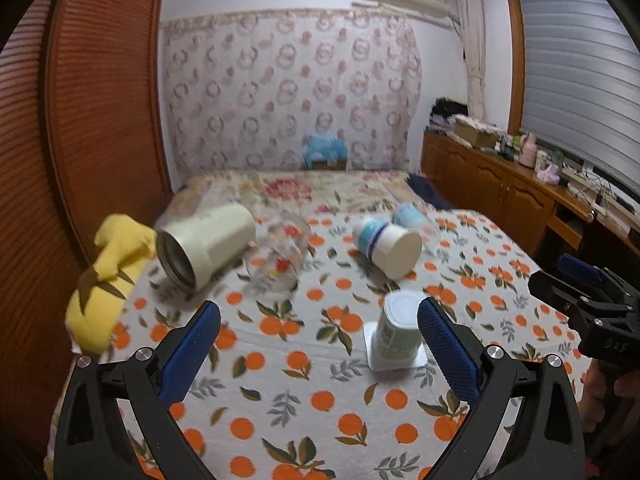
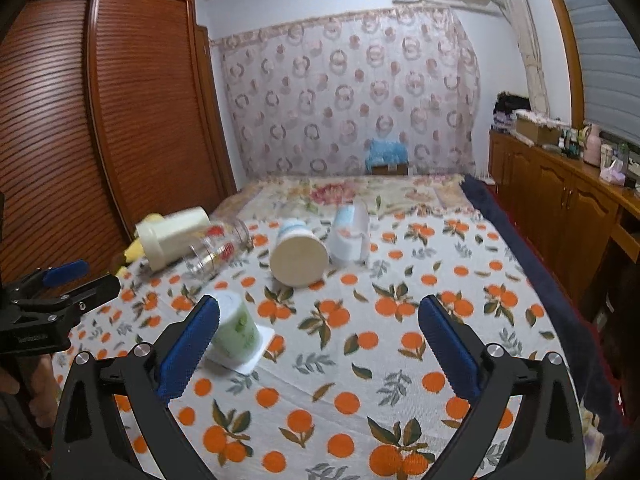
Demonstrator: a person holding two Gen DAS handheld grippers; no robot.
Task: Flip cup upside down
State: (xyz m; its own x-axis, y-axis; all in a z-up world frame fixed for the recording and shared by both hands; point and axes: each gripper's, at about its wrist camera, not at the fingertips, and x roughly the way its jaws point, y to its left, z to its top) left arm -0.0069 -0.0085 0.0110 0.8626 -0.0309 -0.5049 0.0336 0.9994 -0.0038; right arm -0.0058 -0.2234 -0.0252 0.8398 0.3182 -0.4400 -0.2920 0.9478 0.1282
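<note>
Left wrist view: the left gripper has its jaws spread wide, nothing between the blue pads. Landmark: the green-and-white cup, standing upside down on its square white rim on the orange-print cloth. The cup sits just inside the right-hand pad, partly hidden by it; I cannot tell whether the two touch. Beyond the cup lies a white cup with blue bands on its side, base toward the camera. Behind that one is a pale blue cup, blurred. Left of and beyond the green cup lie a clear printed glass and a cream tumbler, both on their sides, the tumbler's mouth toward the camera. A yellow plush toy lies at the cloth's left edge. The right gripper shows at the frame's right edge; its jaw gap cannot be judged here.

Right wrist view: the right gripper is wide open and empty, over bare cloth. The green cup is inverted just beyond its left-hand pad. The banded cup, pale blue cup, glass and tumbler lie beyond the green cup. The left gripper shows at the left edge.
</note>
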